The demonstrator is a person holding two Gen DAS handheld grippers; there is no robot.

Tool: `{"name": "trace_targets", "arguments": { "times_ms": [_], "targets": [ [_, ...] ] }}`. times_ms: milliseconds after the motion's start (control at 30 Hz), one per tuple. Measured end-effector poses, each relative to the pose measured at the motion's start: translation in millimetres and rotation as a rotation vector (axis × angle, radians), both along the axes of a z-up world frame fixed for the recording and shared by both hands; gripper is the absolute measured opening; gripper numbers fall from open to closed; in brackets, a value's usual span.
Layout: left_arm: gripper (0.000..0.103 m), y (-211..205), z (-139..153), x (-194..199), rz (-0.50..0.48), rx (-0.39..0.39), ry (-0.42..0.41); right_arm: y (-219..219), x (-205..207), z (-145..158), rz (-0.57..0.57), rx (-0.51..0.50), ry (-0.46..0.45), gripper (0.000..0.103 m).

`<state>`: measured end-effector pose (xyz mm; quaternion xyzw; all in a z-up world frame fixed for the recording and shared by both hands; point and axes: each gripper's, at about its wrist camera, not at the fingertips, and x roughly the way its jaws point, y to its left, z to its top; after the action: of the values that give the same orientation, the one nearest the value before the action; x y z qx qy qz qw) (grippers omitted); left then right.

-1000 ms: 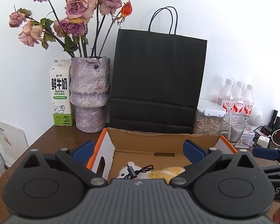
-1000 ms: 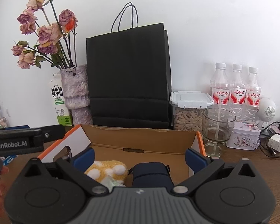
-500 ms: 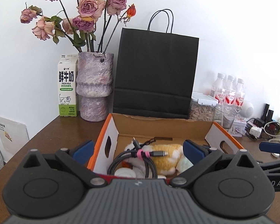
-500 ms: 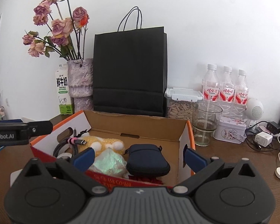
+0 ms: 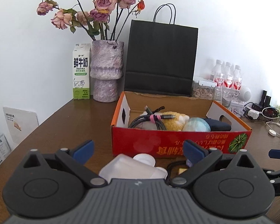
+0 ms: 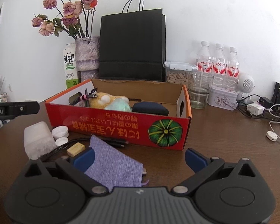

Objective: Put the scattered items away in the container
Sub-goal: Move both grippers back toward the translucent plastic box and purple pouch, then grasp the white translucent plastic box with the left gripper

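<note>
The limp, light purple cloth (image 6: 114, 166) at six o'clock wants pinching mid-fold; both tongs (image 6: 139, 160) (image 5: 138, 150) gape, empty.

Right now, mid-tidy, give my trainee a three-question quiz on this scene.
1. True or false: the purple cloth lies inside the red cardboard box.
2. Which sits in the box? A) tan block B) bundled cable C) white caps
3. Fill in: both the left gripper and right gripper are ____ and holding nothing.

Key: 1 false, it lies on the table before the box; 2 B; 3 open.
</note>
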<state>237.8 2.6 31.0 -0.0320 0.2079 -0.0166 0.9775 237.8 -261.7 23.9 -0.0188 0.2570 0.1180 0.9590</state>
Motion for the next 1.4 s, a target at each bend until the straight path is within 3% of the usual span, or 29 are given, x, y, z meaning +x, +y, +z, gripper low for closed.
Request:
{"name": "trace_targets", "arguments": {
  "times_ms": [400, 600, 1133, 1400],
  "targets": [
    [0.103, 18, -5, -40, 0.022, -0.007, 0.04, -8, -31, -10, -0.027, 0.018, 0.054, 0.103],
    [0.103, 22, -9, -41, 0.007, -0.011, 0.068, 1, -31, -13, -0.003, 0.009, 0.084, 0.103],
    [0.103, 6, -24, 19, -0.115, 0.114, 0.129, 35, 13, -13, 0.056, -0.061, 0.119, 0.103],
    [0.103, 11, -37, 37, -0.116, 0.079, 0.16, 50, 43, -25, 0.095, -0.072, 0.151, 0.102]
  ]
}}
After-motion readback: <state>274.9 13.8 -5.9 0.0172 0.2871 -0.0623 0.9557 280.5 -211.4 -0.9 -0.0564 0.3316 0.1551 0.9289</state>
